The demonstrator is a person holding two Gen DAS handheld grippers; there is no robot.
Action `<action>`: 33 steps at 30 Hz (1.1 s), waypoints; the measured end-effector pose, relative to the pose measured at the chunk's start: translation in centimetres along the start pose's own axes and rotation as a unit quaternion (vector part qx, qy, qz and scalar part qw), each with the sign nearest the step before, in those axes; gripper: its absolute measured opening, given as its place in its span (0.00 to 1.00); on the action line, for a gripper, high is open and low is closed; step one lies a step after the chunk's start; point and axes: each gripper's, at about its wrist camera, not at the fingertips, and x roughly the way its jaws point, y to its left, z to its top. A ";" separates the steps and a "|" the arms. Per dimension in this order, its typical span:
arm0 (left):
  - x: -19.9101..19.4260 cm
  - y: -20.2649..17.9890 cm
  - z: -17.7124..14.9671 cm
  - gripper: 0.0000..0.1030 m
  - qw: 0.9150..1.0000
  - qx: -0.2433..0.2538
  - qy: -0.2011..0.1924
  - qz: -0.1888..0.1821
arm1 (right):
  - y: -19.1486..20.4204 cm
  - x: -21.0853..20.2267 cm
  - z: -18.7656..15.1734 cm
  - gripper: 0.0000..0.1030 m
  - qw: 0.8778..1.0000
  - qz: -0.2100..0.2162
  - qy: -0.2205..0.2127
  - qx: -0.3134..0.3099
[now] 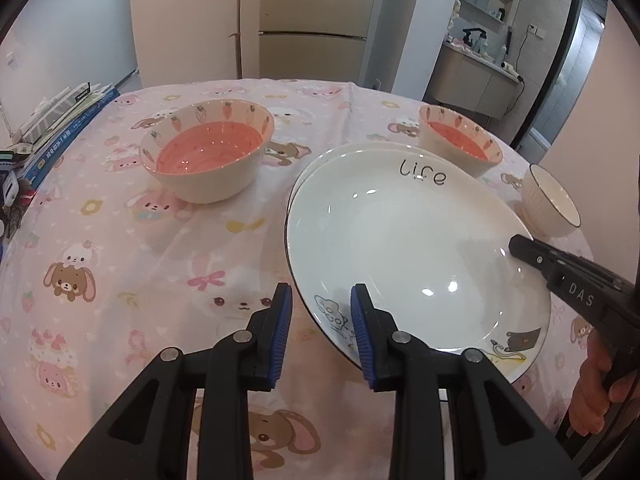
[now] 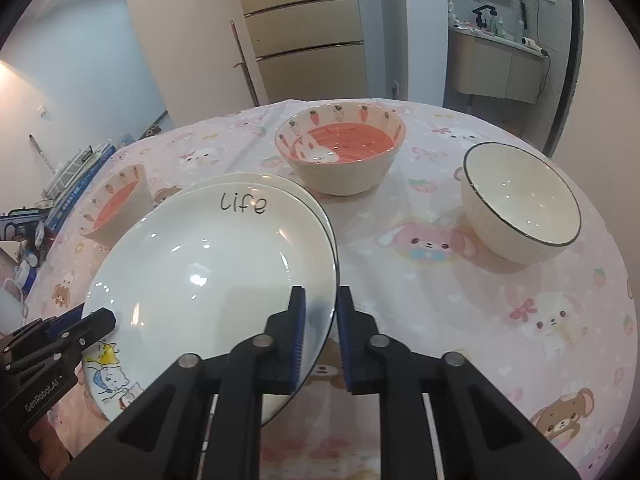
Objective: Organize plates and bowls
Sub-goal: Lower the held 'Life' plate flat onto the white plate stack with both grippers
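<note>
Round worktop [image 1: 132, 248] under a pink cloth printed with cartoon rabbits and bears. Large white glazed plate with a thin dark rim and the word "life" in black script [image 1: 404, 252] tilted up off the cloth near the worktop's front, its far edge lying over a second white plate [image 1: 316, 164] of which only a crescent shows behind it. Left gripper [image 1: 322, 320], black with blue ribbed pads, clenched on the near-left rim of the "life" plate, one pad above the cartoon print and one beneath. Right gripper [image 2: 322, 328], same build, clamped on the opposite rim, pads nearly together with the plate edge between them; seen from the left wrist view as a black finger lying on the plate's right rim, with a hand [image 1: 596, 384] on the handle below it. Pink-glazed ceramic bowl with strawberry and carrot pattern on a cream rim [image 1: 208, 152] standing upright on the cloth, apart from the plates on their far left. Second bowl of the same pattern [image 2: 340, 148] upright behind the plates to the right, with a small rabbit design inside. Plain white ribbed bowl with a dark rim [image 2: 520, 204] upright at the far right, well apart from the plates. Stack of books and boxes [image 1: 60, 120] at the worktop's left edge.
</note>
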 end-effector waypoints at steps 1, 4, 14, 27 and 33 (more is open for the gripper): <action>0.0 0.0 0.0 0.28 1.000 0.000 -0.001 0.003 | 0.0 0.0 0.0 0.14 1.000 0.000 -0.001 0.000; -0.2 0.1 0.1 0.28 1.000 0.002 -0.013 0.023 | 0.0 0.0 0.0 0.14 1.000 -0.002 -0.002 -0.001; 0.1 0.1 0.2 0.22 1.000 -0.008 -0.017 0.014 | 0.0 0.3 0.1 0.14 1.000 -0.007 -0.016 -0.002; 0.6 0.4 0.5 0.12 0.998 -0.035 -0.050 0.023 | -1.0 1.0 0.7 0.14 0.999 0.022 -0.031 0.029; 0.8 1.0 0.8 0.12 0.996 -0.046 -0.070 0.014 | -0.8 1.4 0.9 0.14 0.999 0.018 -0.036 0.025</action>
